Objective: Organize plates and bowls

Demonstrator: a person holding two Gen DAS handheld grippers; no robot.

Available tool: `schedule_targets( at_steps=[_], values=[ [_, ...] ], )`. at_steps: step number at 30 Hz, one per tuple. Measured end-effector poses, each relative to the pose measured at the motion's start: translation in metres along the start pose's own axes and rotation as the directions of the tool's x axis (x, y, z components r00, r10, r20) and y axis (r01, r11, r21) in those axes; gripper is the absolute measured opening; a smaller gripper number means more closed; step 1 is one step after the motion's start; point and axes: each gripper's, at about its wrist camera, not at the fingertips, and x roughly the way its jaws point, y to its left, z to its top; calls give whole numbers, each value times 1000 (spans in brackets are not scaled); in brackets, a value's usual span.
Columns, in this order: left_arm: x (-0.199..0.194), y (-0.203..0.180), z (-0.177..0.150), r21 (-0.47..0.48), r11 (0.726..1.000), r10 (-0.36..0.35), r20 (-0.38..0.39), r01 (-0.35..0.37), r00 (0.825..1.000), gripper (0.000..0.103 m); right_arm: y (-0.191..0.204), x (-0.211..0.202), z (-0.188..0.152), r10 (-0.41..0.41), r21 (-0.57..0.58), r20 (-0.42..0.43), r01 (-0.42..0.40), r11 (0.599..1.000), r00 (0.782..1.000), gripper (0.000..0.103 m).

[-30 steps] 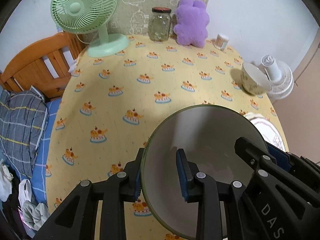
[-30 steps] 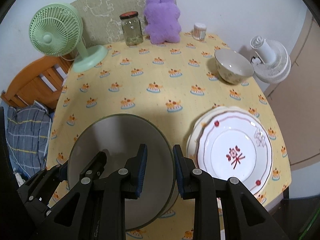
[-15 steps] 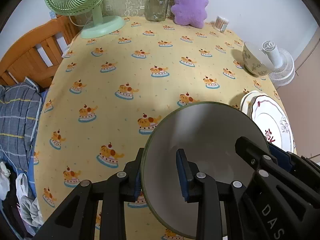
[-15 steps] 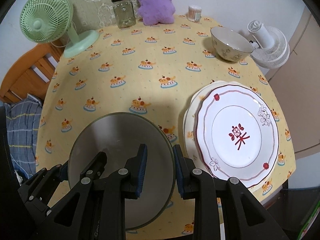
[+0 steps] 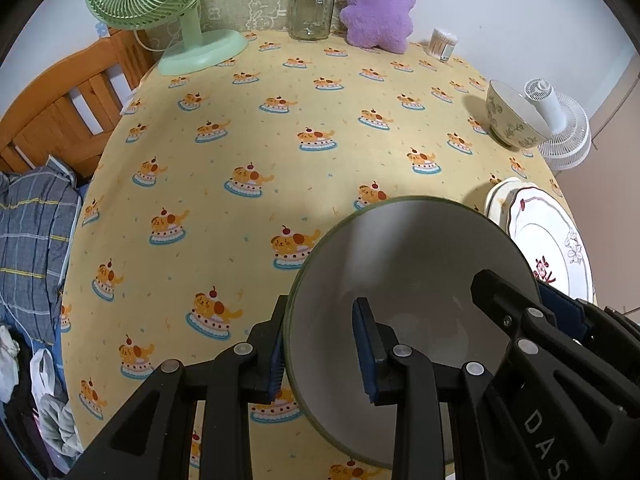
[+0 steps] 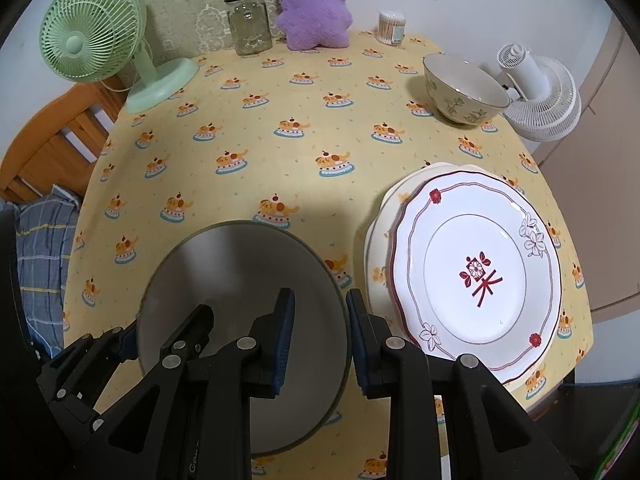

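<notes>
A large grey bowl with a green rim point(image 5: 412, 264) point(image 6: 240, 264) hangs low over the yellow tablecloth, tilted, gripped from both sides. My left gripper point(image 5: 320, 348) is shut on its left rim, one pad inside and one outside. On the opposite rim my right gripper point(image 6: 320, 336) is shut the same way. Each gripper also shows in the other's view: the right gripper point(image 5: 520, 320) and the left gripper point(image 6: 132, 340). A white plate with a red motif point(image 6: 472, 264) point(image 5: 548, 232) lies on a cream plate point(image 6: 380, 240) to the right. A floral bowl point(image 6: 460, 92) point(image 5: 516, 120) stands at the far right.
At the table's back stand a green fan point(image 6: 96, 40), a glass jar point(image 6: 248, 24), a purple plush toy point(image 6: 312, 4) and a cotton swab tub point(image 6: 392, 26). A white fan point(image 6: 540, 92) sits off the right edge. A wooden bed frame point(image 5: 60, 108) with bedding lies left.
Both grippers have sunk toward the tablecloth with the grey bowl held between them. The grip on the bowl looks the same.
</notes>
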Motion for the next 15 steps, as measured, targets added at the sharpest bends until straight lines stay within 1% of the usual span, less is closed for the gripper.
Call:
schedule_targets(
  at_steps=[1, 3, 5, 6, 7, 9, 13, 15],
  values=[
    [0, 0, 0, 7, 1000, -4, -6, 4, 1000, 33, 0, 0, 0, 2, -2, 4, -2, 1000, 1000, 34],
    [-2, 0, 1, 13, 1000, -14, -13, 14, 1000, 36, -1, -1, -1, 26, 6, 4, -26, 1000, 1000, 42],
    [-7, 1, -1, 9, 1000, -4, -1, 4, 1000, 40, -1, -3, -2, 47, 14, 16, -48, 999, 999, 53],
    [-10, 2, -1, 13, 1000, -3, 3, 3, 1000, 44, 0, -5, -3, 51, 13, 24, -51, 999, 998, 55],
    [-12, 2, -2, 17, 1000, -2, 7, 2, 1000, 53, 0, -7, -3, 55, 12, 32, -56, 998, 998, 58],
    [-16, 2, -2, 23, 1000, 4, 15, -4, 1000, 63, 0, -11, -5, 64, 17, 39, -64, 998, 997, 61],
    [-26, 1, -5, 33, 999, 14, 28, -15, 1000, 64, 0, -20, -9, 70, 20, 48, -71, 997, 996, 66],
    [-32, 0, -4, 34, 999, 0, 34, -1, 999, 65, 0, -26, -10, 74, 19, 53, -76, 997, 996, 67]
  ],
)
